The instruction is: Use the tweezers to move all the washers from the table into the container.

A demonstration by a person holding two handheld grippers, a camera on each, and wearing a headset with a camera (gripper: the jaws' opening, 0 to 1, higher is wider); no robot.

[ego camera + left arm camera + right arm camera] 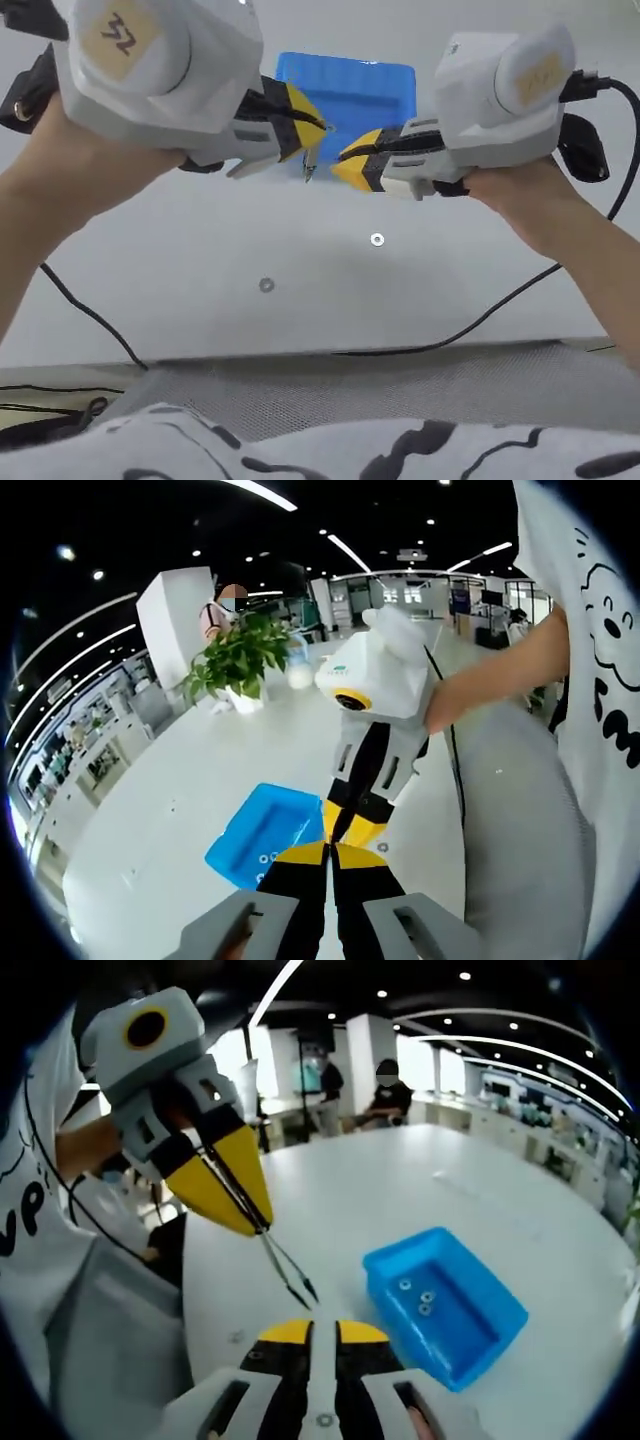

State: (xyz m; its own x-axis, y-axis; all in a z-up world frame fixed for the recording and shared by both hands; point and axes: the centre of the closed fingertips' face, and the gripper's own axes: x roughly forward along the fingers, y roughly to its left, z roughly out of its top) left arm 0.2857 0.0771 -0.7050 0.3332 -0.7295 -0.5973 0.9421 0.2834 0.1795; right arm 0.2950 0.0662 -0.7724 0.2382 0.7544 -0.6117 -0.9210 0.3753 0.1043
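Note:
My left gripper (318, 128) is shut on a pair of thin metal tweezers (308, 165), which hang down in front of the blue container (385, 95). In the right gripper view the left gripper (255, 1225) comes in from the left, and the tweezers (285, 1265) end in slightly parted tips with nothing between them. The container (480, 1345) there holds three washers (419, 1296). My right gripper (342, 160) is shut, its yellow tips close to the tweezers. Two washers lie on the white table, one (376, 239) near the middle and one (266, 285) nearer me.
A black cable (470, 325) trails from the right gripper over the table towards its front edge, and another (90, 315) runs on the left. A grey mesh strip (330, 385) borders the table in front. A potted plant (240, 660) stands far off.

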